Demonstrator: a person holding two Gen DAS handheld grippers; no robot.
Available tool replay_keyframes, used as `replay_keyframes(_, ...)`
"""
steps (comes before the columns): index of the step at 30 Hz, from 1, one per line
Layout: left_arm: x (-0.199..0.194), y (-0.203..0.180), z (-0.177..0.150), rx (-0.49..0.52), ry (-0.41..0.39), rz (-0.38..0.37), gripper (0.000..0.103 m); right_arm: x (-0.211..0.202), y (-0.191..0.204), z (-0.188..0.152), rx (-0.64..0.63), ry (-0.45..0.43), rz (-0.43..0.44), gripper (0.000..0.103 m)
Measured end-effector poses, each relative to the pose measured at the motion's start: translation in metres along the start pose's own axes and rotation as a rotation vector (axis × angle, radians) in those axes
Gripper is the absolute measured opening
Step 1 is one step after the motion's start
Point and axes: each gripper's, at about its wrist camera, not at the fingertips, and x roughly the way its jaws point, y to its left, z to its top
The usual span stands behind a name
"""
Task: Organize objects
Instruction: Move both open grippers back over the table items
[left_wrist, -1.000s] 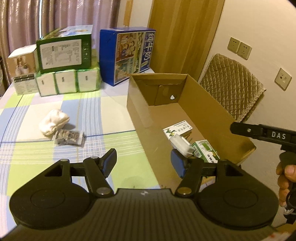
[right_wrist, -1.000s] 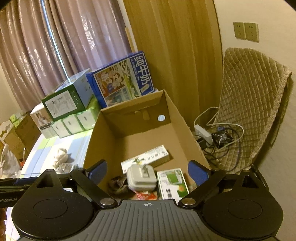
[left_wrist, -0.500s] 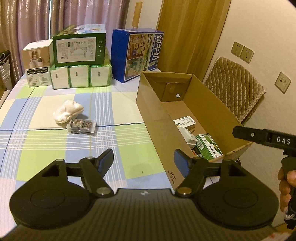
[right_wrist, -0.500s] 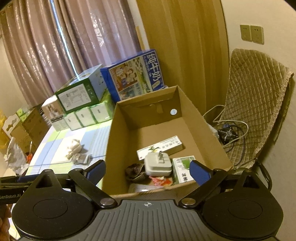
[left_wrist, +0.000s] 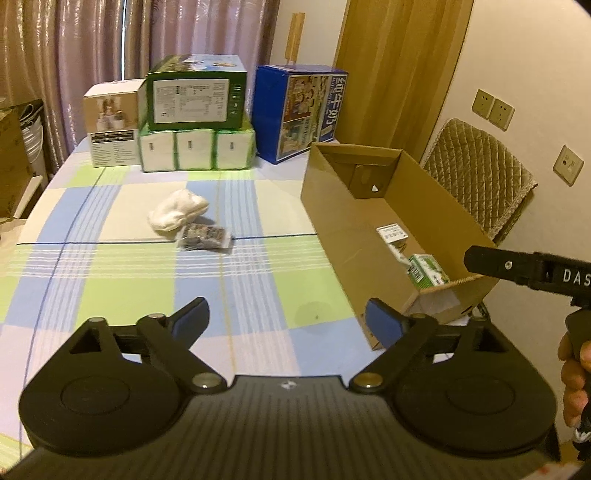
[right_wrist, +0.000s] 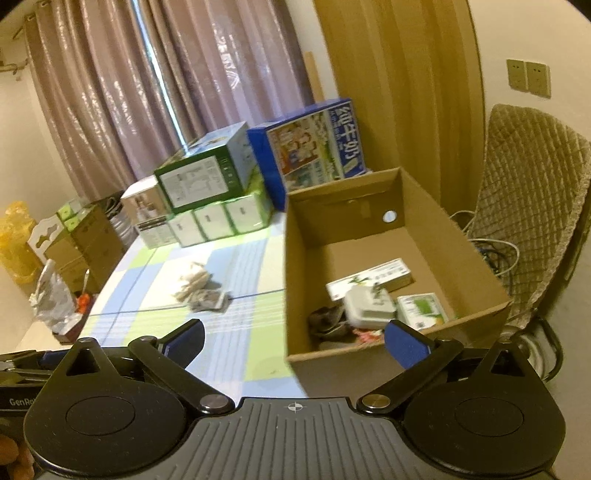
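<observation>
Both tools are empty and spread wide: the left gripper (left_wrist: 286, 319) hangs over the near edge of the checked blue, green and white tablecloth (left_wrist: 110, 280); the right gripper (right_wrist: 293, 341) hangs above the near wall of the open brown cardboard box (right_wrist: 369, 363), which stands along the table's right edge.

The box already holds a long white carton (right_wrist: 369, 278), a white plug adapter (right_wrist: 367, 308), a small green and white carton (right_wrist: 423, 312) and something dark I cannot make out; so the step in hand looks like a fetch, between one drop and the next pick.

Two things lie loose near the middle of the cloth, touching or nearly so: a crumpled white cloth bundle (left_wrist: 177, 214) and a small clear packet of dark bits (left_wrist: 205, 238). The next move probably calls for the left tool to reach forward, come down over the packet and pinch the thin film without dragging the bundle.

The way there is bare cloth; stacked cartons line the far edge, well apart from both targets; the box's tall left wall is the one thing to clear on the carry back.
</observation>
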Motion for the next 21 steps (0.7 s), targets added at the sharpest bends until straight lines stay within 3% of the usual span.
replay_keyframes(5,-0.015,0.019,-0.013,0.003,-0.011,0.047,0.101,0.001,0.022,-0.011,-0.021,0.013,0.037,0.101)
replay_keyframes(11,-0.028,0.047,-0.021,-0.028,-0.01,0.113,0.101,0.003,0.043,-0.025,-0.055,0.036,0.067,0.101)
replay_keyframes(21,-0.04,0.073,-0.028,-0.038,-0.013,0.158,0.102,0.012,0.068,-0.04,-0.101,0.079,0.091,0.101)
